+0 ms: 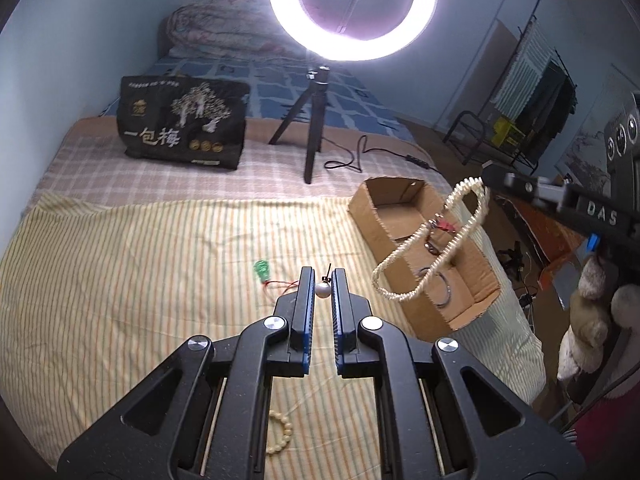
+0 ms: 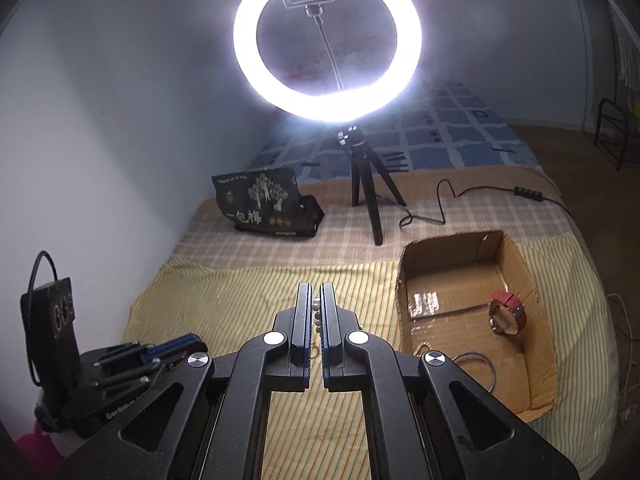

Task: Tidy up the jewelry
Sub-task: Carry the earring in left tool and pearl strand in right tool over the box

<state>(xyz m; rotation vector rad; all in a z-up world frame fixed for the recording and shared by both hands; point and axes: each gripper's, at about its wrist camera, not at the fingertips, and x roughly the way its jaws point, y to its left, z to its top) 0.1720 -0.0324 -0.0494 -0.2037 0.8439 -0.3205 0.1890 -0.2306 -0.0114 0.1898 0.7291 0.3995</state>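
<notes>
1. You are pinching a pearl earring (image 1: 323,289) in the left gripper (image 1: 322,280); the round, glossy bead is sitting right at the fingertips, over the striped sheet (image 1: 140,260).
2. You are clamping the pearl necklace (image 1: 432,240) in the right gripper (image 2: 316,300); its loop is hanging free over the cardboard box (image 2: 536,292).
3. Risk: the smooth bead is sitting so near the tips that it is likely squirting out on any jolt.
4. Risk: the dangling loop is swinging, probably snagging the box's ragged rim or draping outside.
5. The red watch (image 2: 508,312) and metal rings (image 1: 440,288) are already lying in the box, so tangling is possible.
6. The green pendant (image 1: 262,270) on a red cord and the cream bead bracelet (image 1: 282,436) are still waiting on the soft, wrinkled sheet.
</notes>
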